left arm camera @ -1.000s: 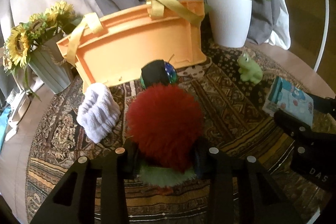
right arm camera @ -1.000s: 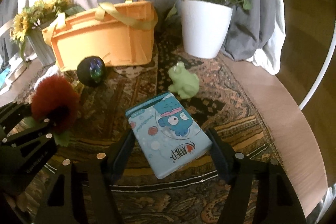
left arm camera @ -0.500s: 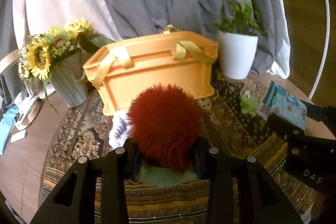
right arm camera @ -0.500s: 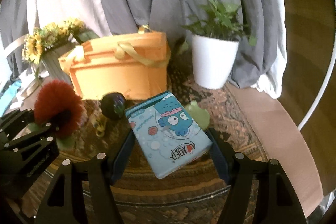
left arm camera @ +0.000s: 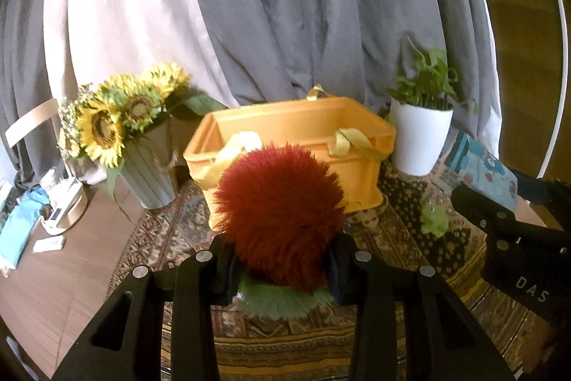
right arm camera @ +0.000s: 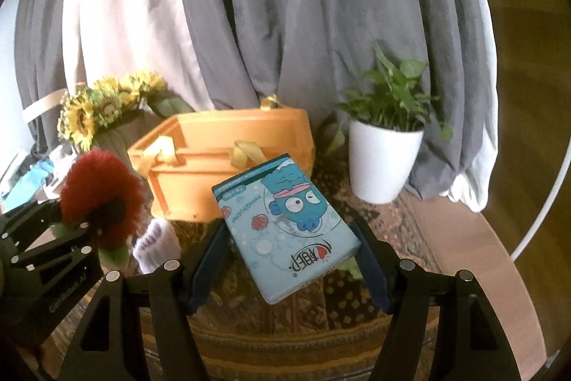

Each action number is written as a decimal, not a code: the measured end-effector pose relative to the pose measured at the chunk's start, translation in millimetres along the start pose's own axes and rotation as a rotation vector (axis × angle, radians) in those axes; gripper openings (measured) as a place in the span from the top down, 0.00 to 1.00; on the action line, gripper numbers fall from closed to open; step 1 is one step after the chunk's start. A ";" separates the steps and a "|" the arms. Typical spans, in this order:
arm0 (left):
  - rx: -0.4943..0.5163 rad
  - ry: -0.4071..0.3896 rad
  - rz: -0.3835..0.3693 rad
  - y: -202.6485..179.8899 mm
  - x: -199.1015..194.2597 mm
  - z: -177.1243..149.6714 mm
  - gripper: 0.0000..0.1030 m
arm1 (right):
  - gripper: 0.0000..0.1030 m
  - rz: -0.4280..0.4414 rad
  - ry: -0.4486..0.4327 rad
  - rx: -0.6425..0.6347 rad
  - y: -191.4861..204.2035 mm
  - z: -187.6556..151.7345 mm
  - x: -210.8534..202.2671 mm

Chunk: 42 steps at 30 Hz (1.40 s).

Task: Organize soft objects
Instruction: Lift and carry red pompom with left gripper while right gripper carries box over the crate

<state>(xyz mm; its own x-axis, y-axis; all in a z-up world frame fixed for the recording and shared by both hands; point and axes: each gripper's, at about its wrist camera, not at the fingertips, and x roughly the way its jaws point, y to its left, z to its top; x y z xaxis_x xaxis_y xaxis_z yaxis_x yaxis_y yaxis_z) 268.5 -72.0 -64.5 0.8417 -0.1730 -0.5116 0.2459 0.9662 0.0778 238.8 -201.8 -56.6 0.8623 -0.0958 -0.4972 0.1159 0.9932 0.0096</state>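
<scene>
My left gripper (left arm camera: 282,268) is shut on a fluffy red pompom with a green base (left arm camera: 280,216) and holds it above the rug, in front of the orange basket (left arm camera: 296,131). My right gripper (right arm camera: 291,259) is shut on a blue tissue pack with a cartoon fish (right arm camera: 285,231), also raised before the basket (right arm camera: 228,163). The pompom (right arm camera: 100,195) and left gripper show at the left of the right wrist view. The tissue pack (left arm camera: 481,166) shows at the right of the left wrist view. A green frog toy (left arm camera: 433,218) and a white rolled cloth (right arm camera: 155,243) lie on the rug.
A white pot with a green plant (left arm camera: 419,138) stands right of the basket. A grey pot of sunflowers (left arm camera: 142,145) stands left of it. Grey and white curtains hang behind. Small items (left arm camera: 53,206) lie on the wooden table at far left.
Both grippers have risen and tilted up with their loads. The basket now appears level rather than seen from above. The dark ball is hidden behind the pompom.
</scene>
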 end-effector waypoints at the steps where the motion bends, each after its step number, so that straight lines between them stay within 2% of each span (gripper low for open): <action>1: -0.002 -0.007 0.001 1.7 -1.9 2.8 0.63 | 0.32 0.005 -0.010 -0.001 2.0 4.0 -0.9; 10: -0.007 -0.088 0.036 15.5 -19.8 27.7 0.63 | 0.32 0.033 -0.080 -0.005 11.7 31.8 -5.9; 21: -0.018 -0.159 0.063 29.7 -21.8 55.5 0.63 | 0.32 0.062 -0.139 -0.015 18.7 63.2 0.4; 33: -0.011 -0.215 0.086 34.8 2.7 87.7 0.63 | 0.32 0.075 -0.190 -0.041 22.7 97.5 31.7; 42: -0.018 -0.203 0.086 38.5 43.5 112.9 0.63 | 0.32 0.109 -0.182 -0.055 27.7 121.2 74.1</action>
<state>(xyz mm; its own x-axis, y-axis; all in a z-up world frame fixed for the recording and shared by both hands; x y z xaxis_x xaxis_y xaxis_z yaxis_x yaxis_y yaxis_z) 368.9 -64.0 12.9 0.9393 -0.1228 -0.3203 0.1615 0.9821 0.0974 365.7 -189.4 12.0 0.9437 0.0073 -0.3306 -0.0059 1.0000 0.0053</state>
